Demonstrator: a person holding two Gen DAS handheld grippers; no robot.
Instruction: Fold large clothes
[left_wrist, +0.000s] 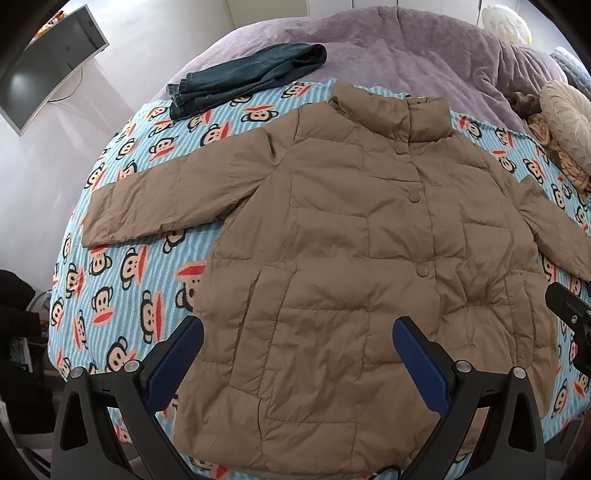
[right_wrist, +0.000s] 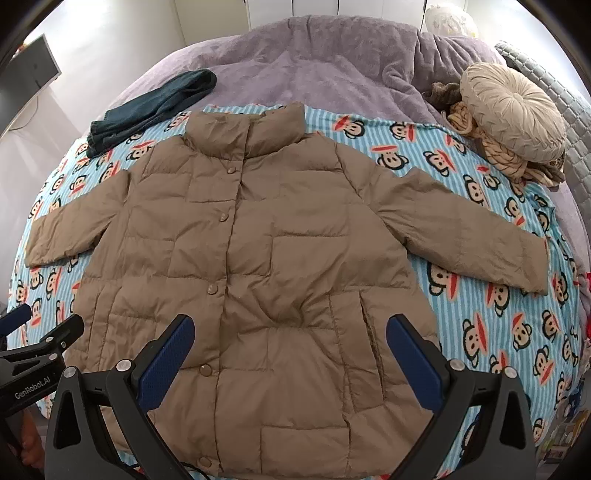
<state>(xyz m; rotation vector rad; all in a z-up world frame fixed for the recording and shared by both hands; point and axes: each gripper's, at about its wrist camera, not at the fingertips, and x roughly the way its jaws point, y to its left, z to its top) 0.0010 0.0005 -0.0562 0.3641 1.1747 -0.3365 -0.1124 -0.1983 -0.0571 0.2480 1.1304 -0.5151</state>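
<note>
Tan puffer jacket (left_wrist: 351, 258) lay flat, front up, on a blue striped monkey-print blanket (left_wrist: 122, 280) spread over the bed. Snaps closed down the placket, collar (right_wrist: 245, 127) standing toward 12 o'clock, hem toward 6. Both sleeves spread outward: one sleeve (left_wrist: 166, 199) ran to 9 o'clock in the left wrist view, the other sleeve (right_wrist: 461, 229) ran to 3 o'clock in the right wrist view. Fabric puckered around the waist, right of the placket.

Left gripper (left_wrist: 295, 354) hovered over the jacket's lower left panel, jaws spread wide, nothing between the blue pads (left_wrist: 421, 369). Whether it touched the cloth, I could not tell. Right gripper (right_wrist: 290, 350) hung over the lower right panel near the pocket slit, jaws likewise released and empty. Each gripper showed at the edge of the other's view, so they sat side by side above the hem.

Folded dark jeans (left_wrist: 240, 77) lay at 11 o'clock, half on the blanket, half on the purple bedspread (left_wrist: 388, 48). Round pleated cream cushion (right_wrist: 513, 118) sat at 2 o'clock on a knotted tan bundle (right_wrist: 498, 155). A monitor (left_wrist: 48, 62) stood against the wall at 10 o'clock.
</note>
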